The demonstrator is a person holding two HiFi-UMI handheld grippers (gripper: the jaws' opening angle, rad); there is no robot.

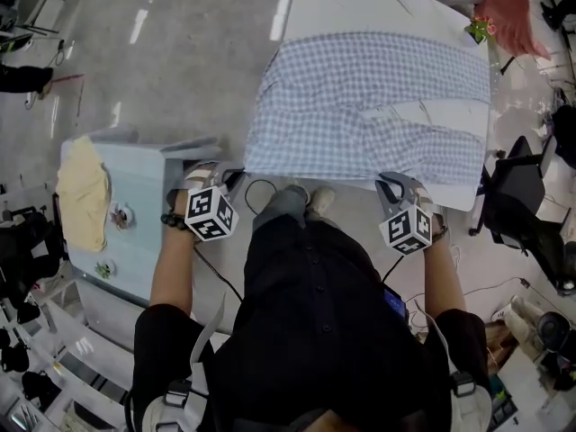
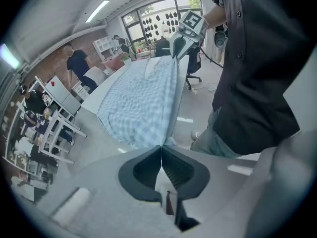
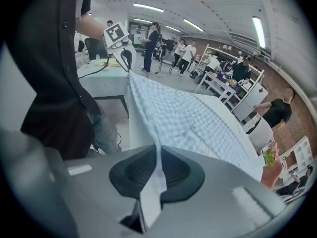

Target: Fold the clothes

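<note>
We are holding the checked shirt (image 1: 369,106) by its near edge. The left gripper (image 1: 232,180) and right gripper (image 1: 392,185) each have fingers closed on a corner, with the hem stretching straight between them. Beyond the fingers the shirt is lying spread on the white tabletop (image 1: 360,3). Bare floor (image 1: 180,61) is opening past the left fingers, while a black chair (image 1: 522,183) is crowding the right ones. Both forearms are reaching down, fingers pointing steeply downward. The head view's top edge is cutting off the tabletop's far end

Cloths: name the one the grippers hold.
The blue checked shirt, pinched at its near edge by left gripper and right gripper; the yellow cloth lies apart, untouched.
</note>
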